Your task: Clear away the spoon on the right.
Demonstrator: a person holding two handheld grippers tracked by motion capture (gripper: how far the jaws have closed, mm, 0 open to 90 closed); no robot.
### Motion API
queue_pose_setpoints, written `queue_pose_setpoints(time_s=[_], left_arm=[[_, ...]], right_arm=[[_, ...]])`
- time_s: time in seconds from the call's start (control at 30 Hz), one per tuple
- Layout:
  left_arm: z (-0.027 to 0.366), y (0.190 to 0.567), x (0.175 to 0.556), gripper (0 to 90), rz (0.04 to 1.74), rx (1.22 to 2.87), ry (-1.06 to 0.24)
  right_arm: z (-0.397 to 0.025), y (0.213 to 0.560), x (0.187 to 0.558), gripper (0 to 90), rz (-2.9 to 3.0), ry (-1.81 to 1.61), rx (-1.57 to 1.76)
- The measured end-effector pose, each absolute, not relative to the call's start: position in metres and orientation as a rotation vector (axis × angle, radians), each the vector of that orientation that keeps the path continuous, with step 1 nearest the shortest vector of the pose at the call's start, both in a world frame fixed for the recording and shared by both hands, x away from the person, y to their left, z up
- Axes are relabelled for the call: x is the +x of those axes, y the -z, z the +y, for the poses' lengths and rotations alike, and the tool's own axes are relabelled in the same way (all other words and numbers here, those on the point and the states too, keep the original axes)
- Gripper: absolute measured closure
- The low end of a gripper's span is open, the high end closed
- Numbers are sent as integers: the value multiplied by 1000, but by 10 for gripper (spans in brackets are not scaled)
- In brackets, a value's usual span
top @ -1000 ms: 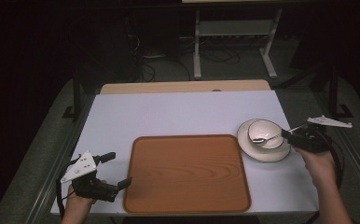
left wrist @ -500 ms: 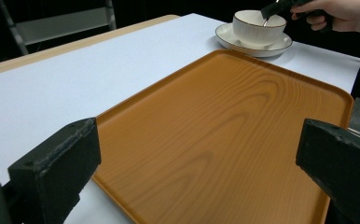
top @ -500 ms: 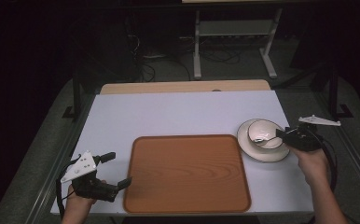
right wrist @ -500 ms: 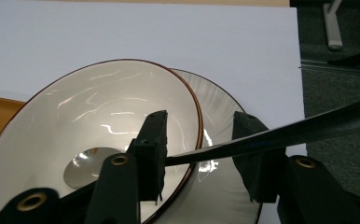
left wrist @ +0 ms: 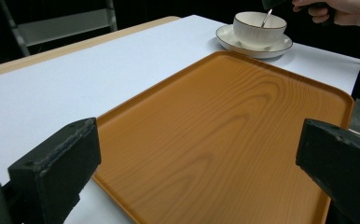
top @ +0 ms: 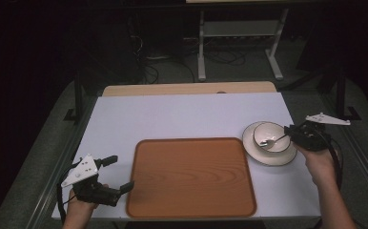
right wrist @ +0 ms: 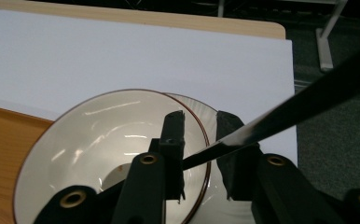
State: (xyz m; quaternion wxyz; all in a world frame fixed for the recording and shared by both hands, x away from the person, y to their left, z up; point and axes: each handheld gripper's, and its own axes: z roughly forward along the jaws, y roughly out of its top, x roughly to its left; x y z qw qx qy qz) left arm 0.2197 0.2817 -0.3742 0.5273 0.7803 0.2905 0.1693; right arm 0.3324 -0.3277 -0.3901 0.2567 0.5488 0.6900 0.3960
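Right hand-held gripper (top: pixel 294 135) at the right side of the bench (top: pixel 187 114), jaws closed down on the handle of a spoon (top: pixel 273 140) — thin metal handle pinched crosswise between the 2 pads (right wrist: pixel 174 140), running up and out to the right in the right gripper view. Spoon tip down inside the bowl (top: pixel 268 136); bowl seated on a saucer (top: pixel 269 153), just beside the right edge of the wooden tray (top: pixel 191 176), not on it.

Handling, judged: spoon light, stiff, smooth metal — likely slippery, apt to swivel in a narrow pinch like this. Best held mid-handle, flat faces against the pads, firm squeeze. Bowl and saucer look like glazed ceramic: fragile, slick, heavier than the spoon; loose stack of 2, so bowl could slide on the saucer if nudged by the spoon. If lifted, better by the saucer rim or the bowl wall, slow, no knocks.

Left hand-held gripper (top: pixel 110 174) at the near-left corner of the tray, jaws spread wide, nothing between them — tray surface seen through the gap in the left gripper view. Tray bare.
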Motion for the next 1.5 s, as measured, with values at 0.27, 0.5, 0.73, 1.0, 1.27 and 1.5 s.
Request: queue_pose_setpoints(time_s=[0.27, 0.5, 0.73, 1.0, 1.27, 1.5], left_arm=[[282, 374, 220, 0, 701, 1863, -408], [283, 374, 220, 0, 699, 1860, -409], [283, 374, 220, 0, 700, 1858, -406], [283, 374, 220, 0, 695, 1858, -405], [283, 374, 220, 0, 695, 1858, -405], [283, 374, 220, 0, 689, 1858, -402]], right_arm=[[-324, 376, 337, 825, 1904, -1125, 1438], [-321, 366, 344, 882, 1938, -1141, 1393], [-320, 360, 356, 884, 1986, -1115, 1369], [-318, 347, 351, 884, 1981, -1127, 1318], [-311, 330, 342, 884, 1998, -1153, 1234], [-293, 315, 332, 884, 2069, -1192, 1133]])
